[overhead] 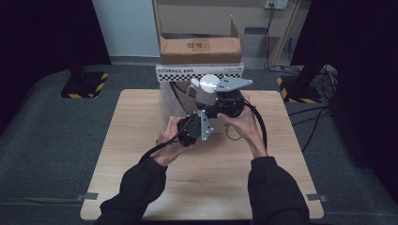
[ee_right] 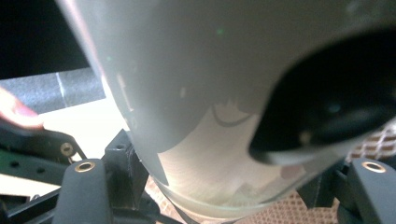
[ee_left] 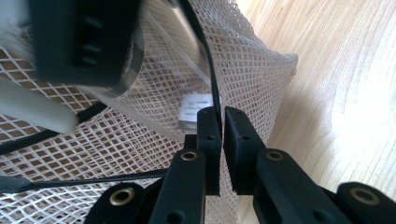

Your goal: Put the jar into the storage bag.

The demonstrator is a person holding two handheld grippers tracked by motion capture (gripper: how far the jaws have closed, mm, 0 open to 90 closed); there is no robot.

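A white mesh storage bag [overhead: 170, 101] lies at the far middle of the wooden table [overhead: 141, 164]. My left gripper [overhead: 187, 117] is shut on the bag's rim. In the left gripper view the jaws [ee_left: 223, 126] pinch the mesh [ee_left: 252, 60] together with its black drawstring [ee_left: 210, 74]. My right gripper [overhead: 209, 102] is shut on a pale grey mug [overhead: 206, 86] and holds it in the air over the bag. In the right gripper view the glossy mug [ee_right: 196, 93] sits close between the jaws [ee_right: 219, 191], with a dark oval on its right side.
A card printed STORAGE BAG [overhead: 199, 71] stands at the bag's far end, and an open cardboard box [overhead: 200, 47] sits behind the table. Stand bases with yellow-black stripes rest on the floor at the left [overhead: 84, 85] and right [overhead: 300, 89]. Cables trail at the right.
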